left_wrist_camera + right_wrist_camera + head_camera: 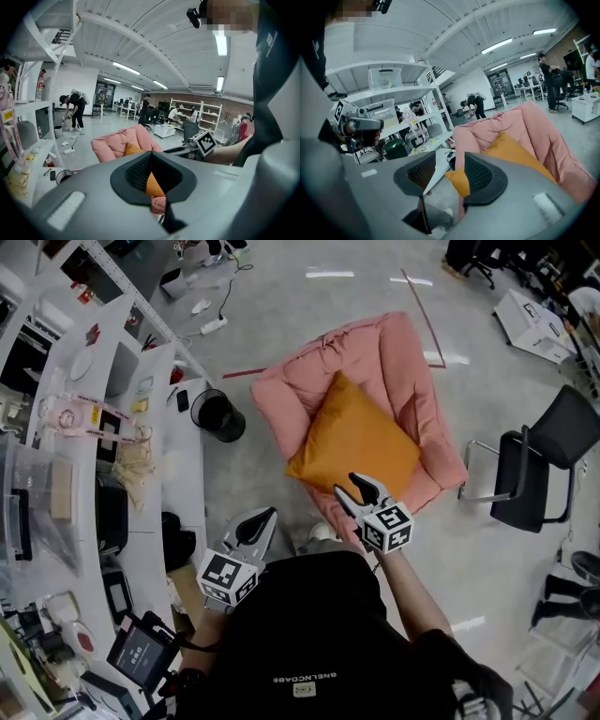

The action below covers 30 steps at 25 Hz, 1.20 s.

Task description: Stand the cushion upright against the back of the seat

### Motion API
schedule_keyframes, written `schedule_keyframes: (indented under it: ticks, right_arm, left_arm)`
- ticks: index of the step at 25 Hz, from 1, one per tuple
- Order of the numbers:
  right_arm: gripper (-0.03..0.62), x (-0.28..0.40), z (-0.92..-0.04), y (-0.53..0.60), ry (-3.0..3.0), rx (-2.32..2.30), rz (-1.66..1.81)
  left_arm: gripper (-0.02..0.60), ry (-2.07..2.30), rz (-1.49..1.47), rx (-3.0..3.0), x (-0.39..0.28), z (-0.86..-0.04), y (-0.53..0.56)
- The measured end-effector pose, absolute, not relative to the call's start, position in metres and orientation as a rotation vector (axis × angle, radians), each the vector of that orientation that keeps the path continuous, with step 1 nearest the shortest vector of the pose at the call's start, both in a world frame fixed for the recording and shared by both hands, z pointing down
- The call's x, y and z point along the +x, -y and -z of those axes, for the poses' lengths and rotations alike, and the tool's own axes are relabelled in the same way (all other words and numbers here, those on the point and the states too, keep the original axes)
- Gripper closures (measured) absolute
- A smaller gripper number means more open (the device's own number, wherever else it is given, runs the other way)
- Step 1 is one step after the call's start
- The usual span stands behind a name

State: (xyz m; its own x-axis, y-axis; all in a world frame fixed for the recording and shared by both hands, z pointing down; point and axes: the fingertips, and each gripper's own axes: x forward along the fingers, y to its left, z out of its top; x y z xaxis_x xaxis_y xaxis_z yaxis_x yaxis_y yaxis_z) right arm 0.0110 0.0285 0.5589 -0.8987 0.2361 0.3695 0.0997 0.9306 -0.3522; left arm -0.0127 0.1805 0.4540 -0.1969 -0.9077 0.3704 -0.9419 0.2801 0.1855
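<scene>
While the orange cushion [356, 439] lies flat on the pink floor seat [412, 362], the right gripper [354, 486] hovers near its front corner, jaws apart and empty. The left gripper [262, 518] is closed on nothing. A pinch on one corner alone risks the cushion sagging or slipping free.

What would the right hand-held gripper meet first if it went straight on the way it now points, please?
Most likely the near corner of the square orange fabric cushion, on the padded pink floor seat. That corner shows between the open jaws of the right hand-held gripper; depth is unclear.
</scene>
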Motion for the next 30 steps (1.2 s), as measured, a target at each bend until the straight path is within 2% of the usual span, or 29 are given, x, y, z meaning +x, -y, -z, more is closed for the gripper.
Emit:
schedule_keyframes:
  ticks: [5,10,18,30]
  right_arm:
    - [0.390,0.007,-0.587,-0.016,2.651,-0.161,-0.476]
    - [0.334,-0.006,-0.622,0.000,2.603,-0.085,-0.474]
    - [0.277,-0.035,-0.670,0.021,2.489,-0.047,-0.456]
    - [0.247,-0.095,-0.739,0.039,2.322,-0.055,-0.417]
  left_arm:
    - [0.571,2.138,-0.164,1.701,-0.013,-0.452,-0.174]
    - [0.571,2.120,-0.207,1.721,-0.015,-0.461,-0.168]
    - [0.571,2.105,-0.203,1.704,-0.024,-0.465,-0.162]
    - [0.571,2.139,-0.180,1.566,-0.045,-0.471,-0.166]
